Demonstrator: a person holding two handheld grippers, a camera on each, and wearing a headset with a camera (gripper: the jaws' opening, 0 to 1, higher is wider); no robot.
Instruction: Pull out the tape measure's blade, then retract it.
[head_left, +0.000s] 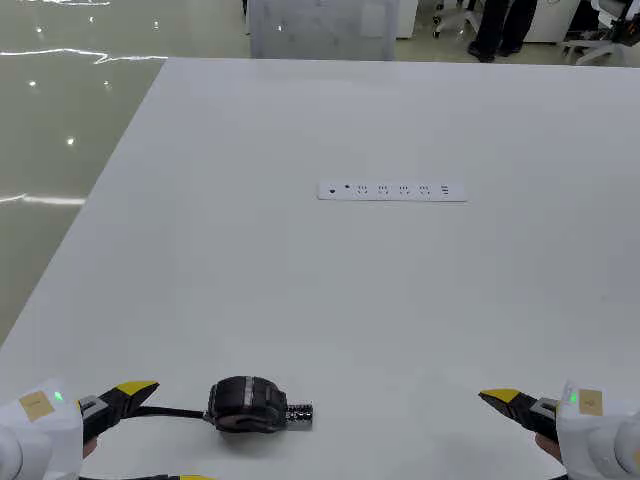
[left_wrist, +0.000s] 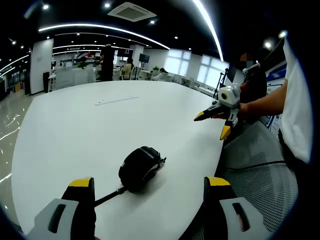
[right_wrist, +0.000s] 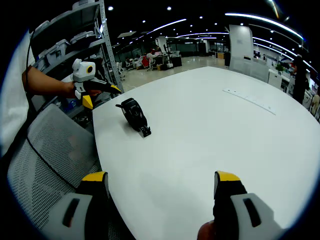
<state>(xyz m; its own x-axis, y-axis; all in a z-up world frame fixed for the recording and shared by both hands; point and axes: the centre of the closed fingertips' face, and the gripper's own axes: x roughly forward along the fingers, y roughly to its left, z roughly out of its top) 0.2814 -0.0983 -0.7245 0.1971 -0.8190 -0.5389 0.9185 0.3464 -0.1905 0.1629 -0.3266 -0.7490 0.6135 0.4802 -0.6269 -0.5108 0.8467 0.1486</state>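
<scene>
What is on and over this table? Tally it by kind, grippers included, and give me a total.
tape measure: 1
power strip: 1
grippers: 2, the left gripper and the right gripper
Total: 4

Table (head_left: 250, 280): white, wide ahead of me.
Strip (head_left: 392, 191): flat, mid-table.
Chair (right_wrist: 50, 145): grey mesh, by my table edge.

Left gripper (right_wrist: 101, 96), right gripper (left_wrist: 212, 125): a pair
White bodies, black jaws tipped yellow, a green lamp (head_left: 58, 396) and tan sticker (head_left: 38, 404) each; white shirt (left_wrist: 300, 95)
</scene>
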